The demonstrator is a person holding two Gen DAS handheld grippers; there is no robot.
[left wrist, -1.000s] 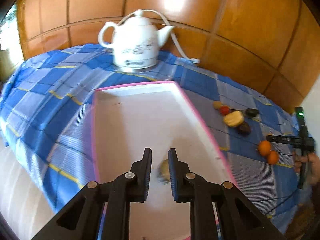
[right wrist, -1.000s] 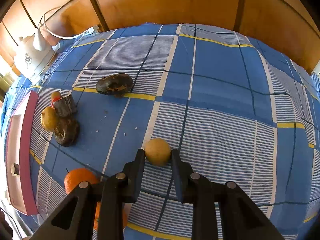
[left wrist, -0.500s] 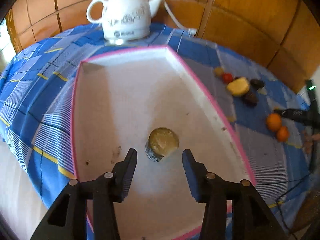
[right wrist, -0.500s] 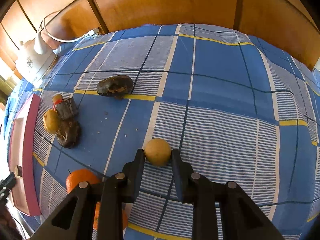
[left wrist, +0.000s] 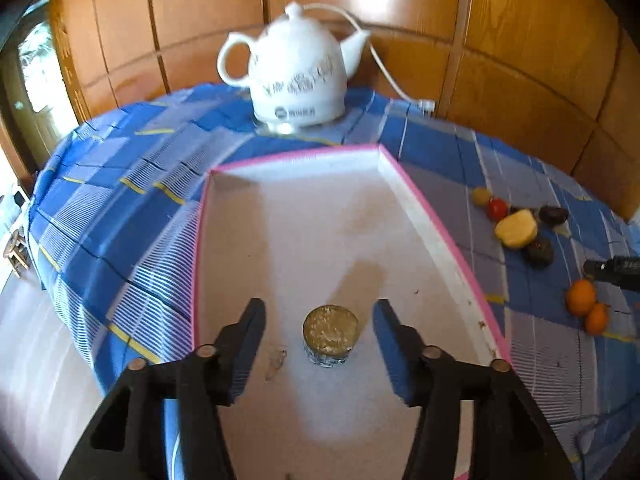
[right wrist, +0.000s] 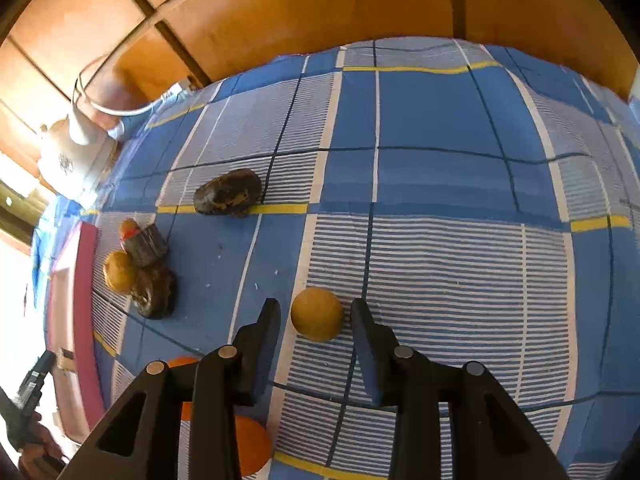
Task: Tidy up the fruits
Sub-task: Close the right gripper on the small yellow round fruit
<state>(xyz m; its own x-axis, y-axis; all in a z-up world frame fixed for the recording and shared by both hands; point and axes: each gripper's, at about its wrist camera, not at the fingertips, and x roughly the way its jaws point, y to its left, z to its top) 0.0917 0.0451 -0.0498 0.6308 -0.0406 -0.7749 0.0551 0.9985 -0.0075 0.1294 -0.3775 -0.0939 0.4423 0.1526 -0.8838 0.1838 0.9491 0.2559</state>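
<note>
A round cut fruit piece (left wrist: 330, 336) with dark skin and a pale top lies on the floor of the pink-rimmed white tray (left wrist: 440, 236). My left gripper (left wrist: 318, 304) hangs over it, jaws opening, both pads well clear of it. In the right wrist view a round yellow fruit (right wrist: 316, 314) rests on the blue checked cloth (right wrist: 440, 140) between the fingers of my right gripper (right wrist: 315, 304). Its jaws are opening, with a thin gap on each side of the fruit.
A white teapot (left wrist: 298, 76) with a cord stands behind the tray, by the wooden wall. Several fruits lie right of the tray: a tomato (left wrist: 497, 209), a yellow piece (left wrist: 516, 229), dark ones (right wrist: 228, 194), two oranges (left wrist: 580, 297). The tray's pink edge (right wrist: 84, 280) is at left.
My left jaws have spread and let go of the cut fruit piece, which now lies on the tray floor. My right jaws have parted slightly from the yellow fruit, which stays put.
</note>
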